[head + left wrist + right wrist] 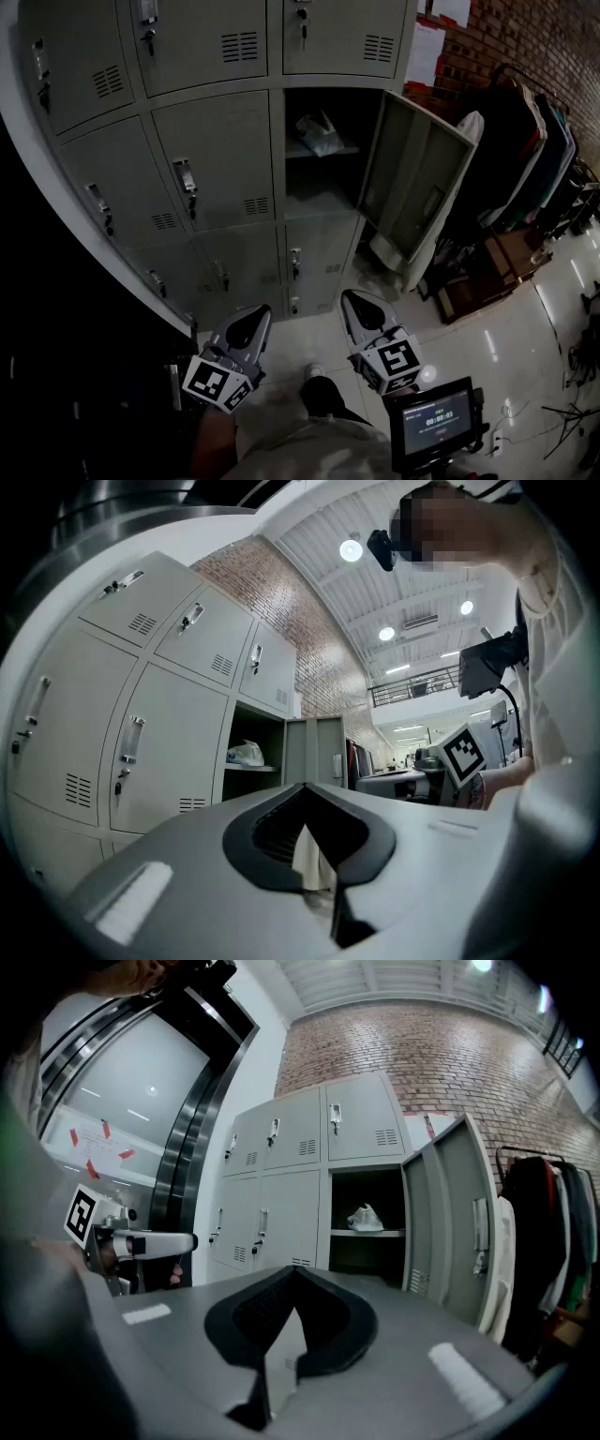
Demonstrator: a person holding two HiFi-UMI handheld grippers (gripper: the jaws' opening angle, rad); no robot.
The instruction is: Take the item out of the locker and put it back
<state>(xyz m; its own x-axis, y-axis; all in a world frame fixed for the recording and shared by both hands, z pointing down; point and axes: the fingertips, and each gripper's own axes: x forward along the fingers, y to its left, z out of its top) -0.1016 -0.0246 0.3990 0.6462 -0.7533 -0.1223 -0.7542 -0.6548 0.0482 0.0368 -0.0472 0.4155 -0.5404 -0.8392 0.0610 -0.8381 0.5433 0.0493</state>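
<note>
Both the left tongs (248, 323) and the right tongs (359, 314) are pressed together on nothing, held low and well apart from the open grey metal locker (417, 183). Inside, a crumpled white plastic bag (319, 134) sits on the upper shelf (345, 149). It looks light, soft and slippery, apt to sag and crinkle. Pinching a bunched fold near its top seems the surest hold.

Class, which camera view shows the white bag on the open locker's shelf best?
The head view: the white bag appears largest there. The right gripper view shows it smaller, head-on; the left gripper view, smaller still and side-on.
</note>
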